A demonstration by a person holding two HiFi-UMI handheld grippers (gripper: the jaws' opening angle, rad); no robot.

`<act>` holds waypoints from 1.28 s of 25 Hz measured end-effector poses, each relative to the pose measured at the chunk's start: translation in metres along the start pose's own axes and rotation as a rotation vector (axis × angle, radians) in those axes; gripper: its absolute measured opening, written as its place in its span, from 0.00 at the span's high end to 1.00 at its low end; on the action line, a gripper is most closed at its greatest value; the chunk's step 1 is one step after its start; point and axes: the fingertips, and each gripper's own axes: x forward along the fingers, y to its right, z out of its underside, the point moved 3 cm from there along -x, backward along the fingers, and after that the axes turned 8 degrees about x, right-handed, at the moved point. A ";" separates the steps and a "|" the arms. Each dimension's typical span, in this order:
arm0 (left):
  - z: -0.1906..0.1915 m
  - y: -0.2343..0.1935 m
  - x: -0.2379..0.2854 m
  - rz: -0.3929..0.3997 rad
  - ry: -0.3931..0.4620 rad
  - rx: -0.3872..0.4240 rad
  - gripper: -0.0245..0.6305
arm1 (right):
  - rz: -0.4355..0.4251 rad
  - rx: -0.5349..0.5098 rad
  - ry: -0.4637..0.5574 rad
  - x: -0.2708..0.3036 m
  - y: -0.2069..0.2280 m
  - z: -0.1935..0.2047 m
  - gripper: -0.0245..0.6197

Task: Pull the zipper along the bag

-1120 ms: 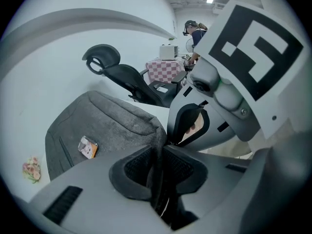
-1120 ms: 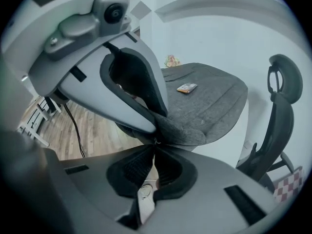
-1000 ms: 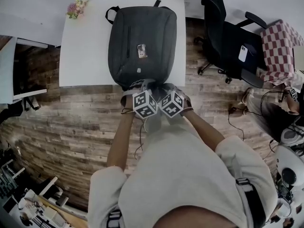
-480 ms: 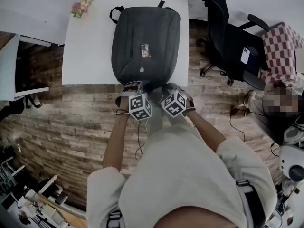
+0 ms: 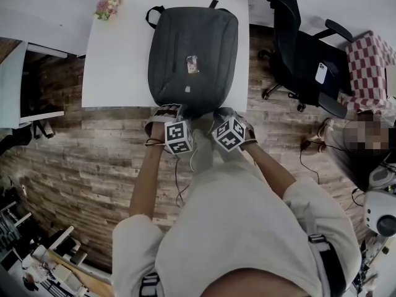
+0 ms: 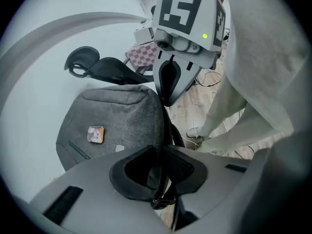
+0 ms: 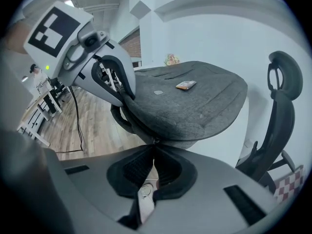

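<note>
A dark grey backpack (image 5: pixel 193 54) lies flat on the white table (image 5: pixel 117 60), its bottom end at the near edge. My left gripper (image 5: pixel 166 111) is at that end's left part. In the left gripper view its jaws (image 6: pixel 163 167) are closing, with the bag's grey edge and a black strap (image 6: pixel 158 199) pinched between the pads. My right gripper (image 5: pixel 224 113) is beside it on the right. It is shut at the backpack's (image 7: pixel 195 101) lower seam, and a small metal zipper pull (image 7: pixel 155 141) sits at its pad tips. Each gripper shows in the other's view: the left gripper (image 7: pixel 126 99) and the right gripper (image 6: pixel 168 99).
A black office chair (image 5: pixel 303 60) with a phone (image 5: pixel 317 71) on its seat stands right of the table. Beside it is a red checkered cloth (image 5: pixel 371 64). Flowers (image 5: pixel 106 6) sit on the table's far left corner. A person (image 5: pixel 365 141) is at the right on the wood floor.
My left gripper has moved a little left along the bag's near edge, so the two marker cubes no longer touch. The right gripper has stayed at the same place on the bag.
</note>
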 end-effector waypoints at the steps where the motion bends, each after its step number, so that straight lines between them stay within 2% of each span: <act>1: 0.000 -0.001 -0.001 0.005 0.008 -0.006 0.84 | 0.001 0.000 -0.002 0.000 0.000 0.000 0.93; 12: 0.000 -0.002 -0.004 0.033 0.026 -0.054 0.85 | 0.008 0.064 -0.022 -0.001 -0.017 -0.006 0.93; 25: 0.004 -0.004 -0.004 0.029 0.037 -0.086 0.85 | -0.065 0.118 -0.052 0.012 -0.047 -0.020 0.92; 32: 0.007 -0.004 -0.004 0.024 0.027 -0.091 0.85 | -0.075 0.090 -0.066 0.017 -0.058 -0.027 0.91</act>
